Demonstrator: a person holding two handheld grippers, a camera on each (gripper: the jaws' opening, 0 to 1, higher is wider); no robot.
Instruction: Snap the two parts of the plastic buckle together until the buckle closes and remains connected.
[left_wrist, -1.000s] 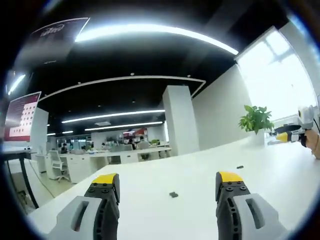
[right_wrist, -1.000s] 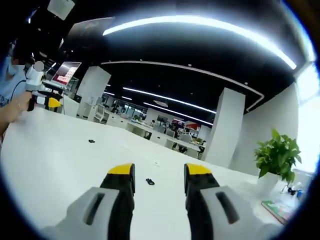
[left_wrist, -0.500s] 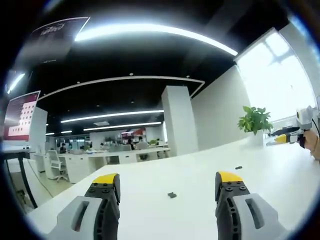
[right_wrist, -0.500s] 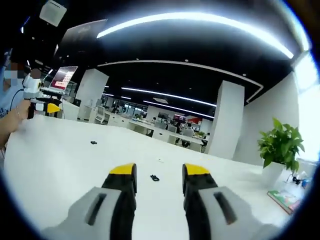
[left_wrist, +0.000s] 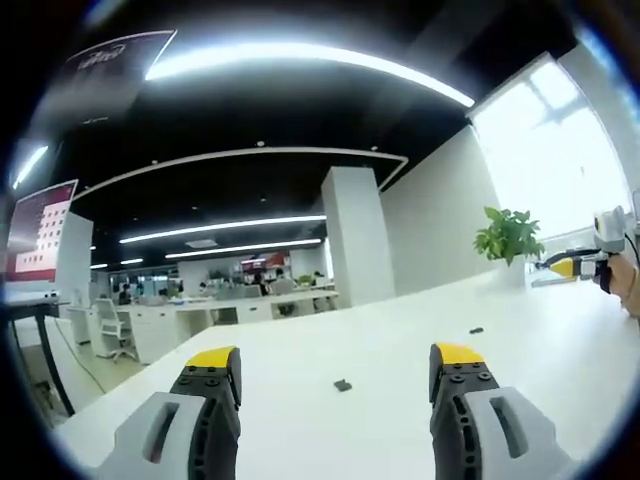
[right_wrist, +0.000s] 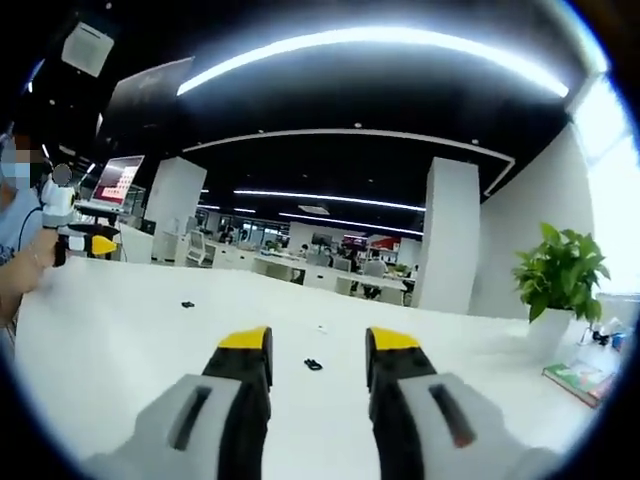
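Two small black buckle parts lie apart on the white table (left_wrist: 300, 420). In the left gripper view, one part (left_wrist: 343, 385) rests between and beyond my left gripper (left_wrist: 335, 362), whose jaws stand wide open with nothing in them. The other part (left_wrist: 476, 330) lies farther right, toward my right gripper (left_wrist: 562, 265) at the right edge. In the right gripper view, one part (right_wrist: 313, 365) lies just beyond my right gripper (right_wrist: 316, 340), open and holding nothing. The second part (right_wrist: 187, 304) sits far left, near the left gripper (right_wrist: 100, 243) held by a person's hand.
A potted plant (right_wrist: 558, 285) stands at the table's far right end, with a book (right_wrist: 575, 378) beside it. A tiny white speck (right_wrist: 321, 326) lies on the table beyond the near part. Office desks (left_wrist: 220, 310), chairs and pillars fill the background.
Both views have drifted a little as the hands moved; the right gripper view has swung rightward and levelled. The buckle parts lie where they were. Both grippers stay open.
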